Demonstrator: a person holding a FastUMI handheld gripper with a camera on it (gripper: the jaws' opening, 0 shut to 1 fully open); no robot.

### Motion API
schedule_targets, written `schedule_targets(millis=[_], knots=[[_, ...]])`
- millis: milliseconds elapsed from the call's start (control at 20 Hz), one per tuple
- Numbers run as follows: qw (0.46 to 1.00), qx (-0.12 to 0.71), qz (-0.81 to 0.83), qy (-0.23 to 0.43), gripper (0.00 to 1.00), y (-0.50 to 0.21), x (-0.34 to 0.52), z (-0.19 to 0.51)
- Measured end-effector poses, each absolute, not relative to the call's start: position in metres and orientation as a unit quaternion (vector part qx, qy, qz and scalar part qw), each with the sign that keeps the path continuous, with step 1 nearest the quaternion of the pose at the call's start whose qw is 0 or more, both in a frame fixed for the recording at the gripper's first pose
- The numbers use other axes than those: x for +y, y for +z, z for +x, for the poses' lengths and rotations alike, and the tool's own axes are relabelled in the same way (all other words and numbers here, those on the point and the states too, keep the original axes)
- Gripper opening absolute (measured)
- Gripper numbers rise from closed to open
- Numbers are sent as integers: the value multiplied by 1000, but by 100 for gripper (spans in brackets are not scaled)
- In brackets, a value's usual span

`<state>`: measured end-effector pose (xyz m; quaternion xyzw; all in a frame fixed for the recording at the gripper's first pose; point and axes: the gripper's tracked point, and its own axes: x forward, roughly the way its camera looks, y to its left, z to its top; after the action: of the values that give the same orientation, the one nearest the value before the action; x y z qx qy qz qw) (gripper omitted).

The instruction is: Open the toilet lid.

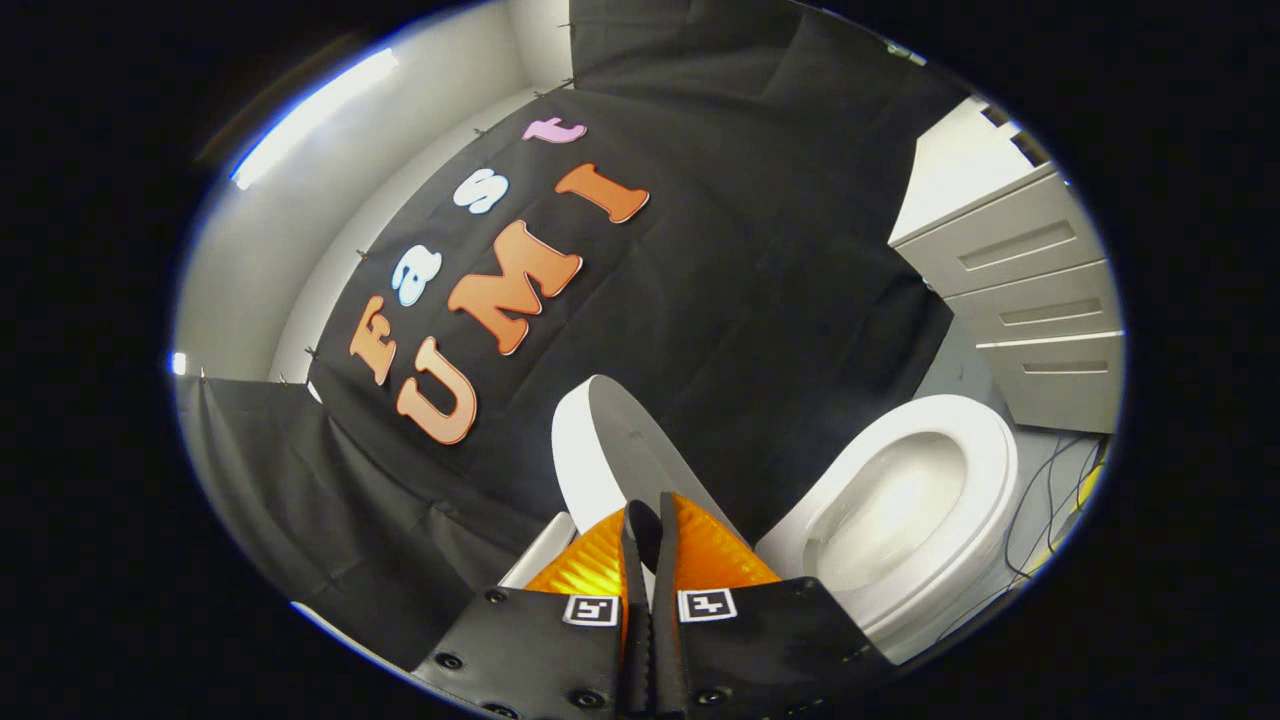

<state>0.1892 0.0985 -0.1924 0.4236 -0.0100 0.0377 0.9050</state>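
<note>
Tongs (645,520): fingers pressed together, nothing held between them. Toilet lid (600,450): raised upright just beyond the tips. Toilet bowl (985,490): uncovered beside the lid.

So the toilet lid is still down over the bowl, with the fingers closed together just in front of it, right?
Not quite. The gripper view shows the toilet lid already raised, standing up just beyond the fingers, and the bowl lies open beside it. The rest holds: the gripper has its fingers closed together, nearly touching.

gripper (645,515): fingers nearly closed, a thin gap between them
ahead: raised toilet lid (600,440) just beyond the fingers, blocking
beside: toilet bowl (900,510) open
beyond bowl: drawer cabinet (1040,300), cables (1050,500) on floor
</note>
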Motion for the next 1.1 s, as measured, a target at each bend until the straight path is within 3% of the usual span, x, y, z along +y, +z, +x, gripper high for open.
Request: schedule_targets(millis=[1100], knots=[[956, -12, 293, 18, 8, -168, 204, 178]])
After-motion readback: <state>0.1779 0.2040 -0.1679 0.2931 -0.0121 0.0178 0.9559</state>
